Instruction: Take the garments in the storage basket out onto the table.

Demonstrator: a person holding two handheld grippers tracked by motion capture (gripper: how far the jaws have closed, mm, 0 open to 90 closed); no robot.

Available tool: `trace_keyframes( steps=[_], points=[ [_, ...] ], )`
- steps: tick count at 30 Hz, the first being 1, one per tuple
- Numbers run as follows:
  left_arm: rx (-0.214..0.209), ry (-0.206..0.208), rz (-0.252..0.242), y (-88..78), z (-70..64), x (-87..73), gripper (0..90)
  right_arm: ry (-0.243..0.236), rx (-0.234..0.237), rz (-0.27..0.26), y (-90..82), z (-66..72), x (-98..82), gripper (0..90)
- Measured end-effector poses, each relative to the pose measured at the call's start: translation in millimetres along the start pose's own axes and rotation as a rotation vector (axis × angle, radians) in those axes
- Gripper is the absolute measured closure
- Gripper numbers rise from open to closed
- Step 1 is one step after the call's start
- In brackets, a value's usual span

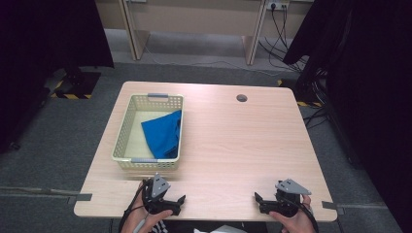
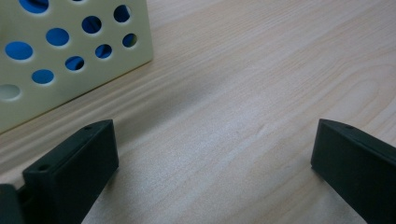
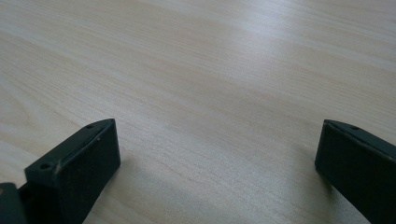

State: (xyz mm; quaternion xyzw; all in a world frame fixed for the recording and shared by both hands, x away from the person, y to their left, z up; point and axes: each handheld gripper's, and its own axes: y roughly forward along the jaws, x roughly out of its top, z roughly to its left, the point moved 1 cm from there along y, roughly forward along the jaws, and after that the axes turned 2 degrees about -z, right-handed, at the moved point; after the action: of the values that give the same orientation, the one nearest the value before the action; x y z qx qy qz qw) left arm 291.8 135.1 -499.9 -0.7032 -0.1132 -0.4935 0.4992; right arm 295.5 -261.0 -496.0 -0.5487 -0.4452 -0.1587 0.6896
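Note:
A pale yellow perforated basket (image 1: 125, 131) stands on the left half of the wooden table (image 1: 243, 145). Inside it a blue cloth (image 1: 164, 133) lies bunched against the right wall. My left gripper (image 1: 177, 204) rests at the table's near edge, just in front of the basket, open with nothing between its jaws. My right gripper (image 1: 259, 204) sits at the near edge on the right, open and empty as well. In the left gripper view my left gripper (image 2: 215, 140) is over bare wood, with the basket's wall (image 2: 70, 70) at the upper left and blue cloth (image 2: 18, 50) showing through the holes. My right gripper (image 3: 217, 140) is over bare wood too.
A round cable hole (image 1: 241, 98) is set in the table near its far edge. Black curtains (image 1: 369, 73) hang at both sides, and desk legs (image 1: 252, 34) with cables stand behind the table on the grey floor.

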Motion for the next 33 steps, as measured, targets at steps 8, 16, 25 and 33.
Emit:
trace_keyframes(
  steps=[8, 16, 25, 33],
  points=[
    [-0.001, -0.001, -0.004, -0.1, 0.0, -0.5, 0.0, -0.001, 0.001, -0.001, 0.0, 0.0, -0.2, 0.3],
    [-0.002, -0.002, -0.004, -0.3, 0.0, -0.4, 0.0, -0.003, 0.002, -0.003, -0.2, 0.1, -0.4, 0.3],
    [-0.012, -0.027, -0.012, -2.6, 2.6, 1.2, 2.9, -0.004, 0.002, 0.001, -0.2, 0.2, -0.1, 0.3],
    [-0.004, -0.019, -0.048, -9.6, 3.2, 6.7, 2.6, -0.004, 0.002, -0.002, -0.2, 0.3, -0.3, 0.3]
  ],
)
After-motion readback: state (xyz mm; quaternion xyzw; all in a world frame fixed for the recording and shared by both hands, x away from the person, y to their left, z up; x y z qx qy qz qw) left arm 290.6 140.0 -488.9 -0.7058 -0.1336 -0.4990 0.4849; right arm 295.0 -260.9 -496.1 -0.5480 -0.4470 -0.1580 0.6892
